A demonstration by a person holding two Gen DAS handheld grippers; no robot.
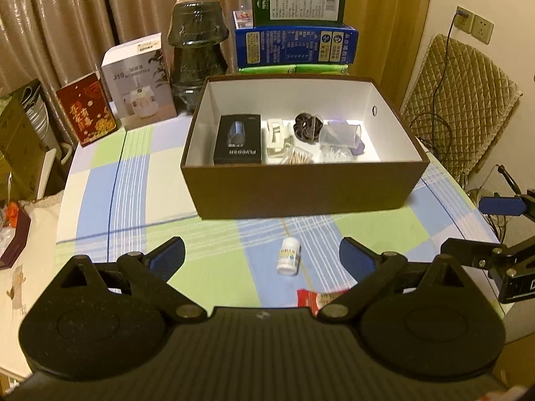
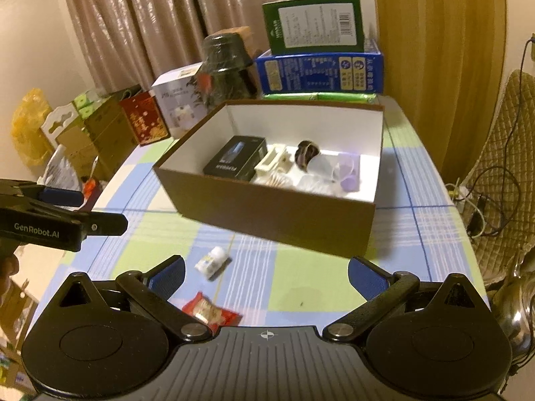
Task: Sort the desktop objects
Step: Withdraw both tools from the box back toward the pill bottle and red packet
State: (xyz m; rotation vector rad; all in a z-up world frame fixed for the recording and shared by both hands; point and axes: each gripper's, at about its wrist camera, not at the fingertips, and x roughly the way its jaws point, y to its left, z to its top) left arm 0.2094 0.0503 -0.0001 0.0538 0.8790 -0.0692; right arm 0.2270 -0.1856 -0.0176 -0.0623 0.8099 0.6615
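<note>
Brown cardboard box with white interior (image 1: 302,187), open-topped, on a table under a green, blue and white checked cloth (image 1: 214,267). Contents, left to right: black rectangular carton with silver lettering (image 1: 238,140); cream plastic item (image 1: 277,138); dark scrunchie (image 1: 306,127); clear plastic cup on its side (image 1: 341,135); packet of cotton swabs (image 1: 296,157) along the near wall; pale purple item (image 2: 349,172) at the right end. On the cloth in front of the box: small white plastic bottle with printed label (image 1: 288,256), lying on its side; red snack wrapper (image 2: 211,311) nearer the cameras, apart from the bottle. Left gripper (image 1: 262,256): jaws spread wide, empty, the bottle lying between its fingers in the left wrist view. Right gripper (image 2: 265,275): jaws spread wide, empty, above the cloth before the box.
</note>
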